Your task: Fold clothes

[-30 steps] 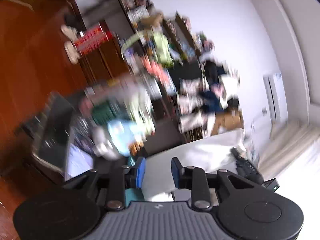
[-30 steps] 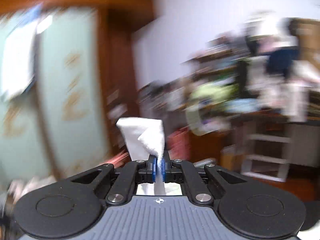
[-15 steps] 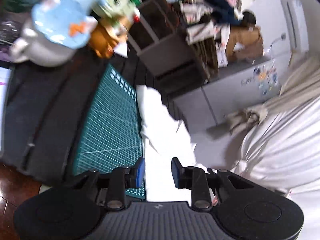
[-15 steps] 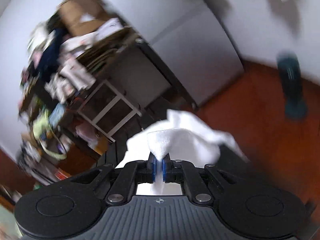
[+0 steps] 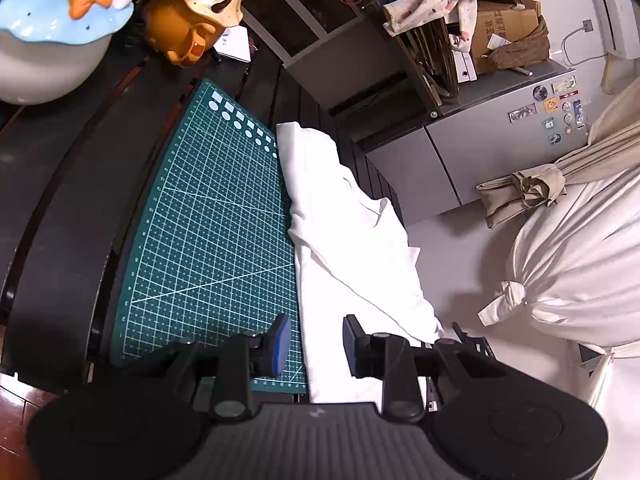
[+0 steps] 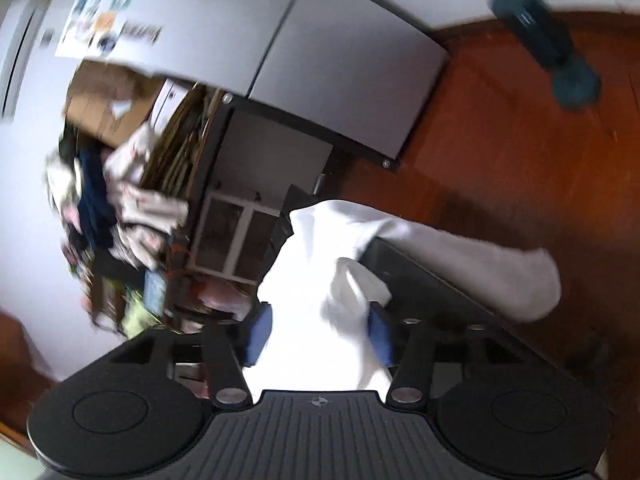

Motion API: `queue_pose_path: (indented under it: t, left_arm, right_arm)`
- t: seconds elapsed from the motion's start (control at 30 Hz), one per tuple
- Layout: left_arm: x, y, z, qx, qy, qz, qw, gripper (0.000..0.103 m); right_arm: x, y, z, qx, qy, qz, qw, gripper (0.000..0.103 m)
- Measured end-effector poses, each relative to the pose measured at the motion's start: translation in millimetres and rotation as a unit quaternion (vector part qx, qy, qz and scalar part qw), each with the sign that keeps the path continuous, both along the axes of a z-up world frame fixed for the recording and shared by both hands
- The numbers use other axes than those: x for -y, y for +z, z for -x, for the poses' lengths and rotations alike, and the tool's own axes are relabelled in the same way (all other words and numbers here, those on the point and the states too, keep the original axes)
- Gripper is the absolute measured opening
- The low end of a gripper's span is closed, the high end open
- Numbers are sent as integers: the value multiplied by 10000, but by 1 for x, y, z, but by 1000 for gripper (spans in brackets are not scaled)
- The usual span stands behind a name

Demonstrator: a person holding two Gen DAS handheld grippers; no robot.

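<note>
The white garment (image 5: 344, 240) is lying in a long rumpled strip on the dark table (image 5: 72, 208), running right along the edge of the green cutting mat (image 5: 208, 232) on the side toward the grey fridge (image 5: 472, 148). Its near end overlaps the mat's border a little, and the far end reaches just past the mat's row of white shape markings. Part of it bunches up and hangs over the table edge on the side away from the mat.

The left gripper (image 5: 316, 340) hovers over the near end of the garment, just off the mat's near corner. Its jaws sit partway apart with white cloth showing in the gap below them — the pads aren't pressing on anything, so it's holding nothing.

The right gripper (image 6: 318, 332) is a blurrier story. Its jaws have just been opening and now stand fairly wide, with the garment (image 6: 320, 280) heaped up between the blue pads (image 6: 258, 334). The cloth fills the gap and may brush the pads, but they aren't pinching it. From that view a long flap of the cloth trails off over the table's edge above the reddish wood floor (image 6: 500, 140).

Past the mat's far corner there's an orange ceramic mug (image 5: 188, 28), and beside it a white pot with a blue lid and an orange bow (image 5: 60, 20). Well away from the mat, beyond the garment, a big white tied-up bundle (image 5: 580, 264) sits below the fridge — next to a knotted beige curtain (image 5: 536, 188).
</note>
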State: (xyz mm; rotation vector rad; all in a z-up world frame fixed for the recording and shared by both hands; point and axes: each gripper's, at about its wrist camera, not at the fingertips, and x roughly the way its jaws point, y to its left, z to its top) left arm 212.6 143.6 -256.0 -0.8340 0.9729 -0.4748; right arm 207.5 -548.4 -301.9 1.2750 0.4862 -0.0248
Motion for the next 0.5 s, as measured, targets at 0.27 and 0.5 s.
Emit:
queue_pose_path:
  t: [0.27, 0.5]
  left_arm:
    - [7, -4, -8, -157, -36, -66, 9998, 27]
    - [6, -10, -7, -208, 28, -125, 9997, 27]
  right_arm:
    - [11, 11, -68, -625, 1106, 553, 9904, 37]
    - [-31, 106, -84, 590, 1841, 2188, 9564, 6]
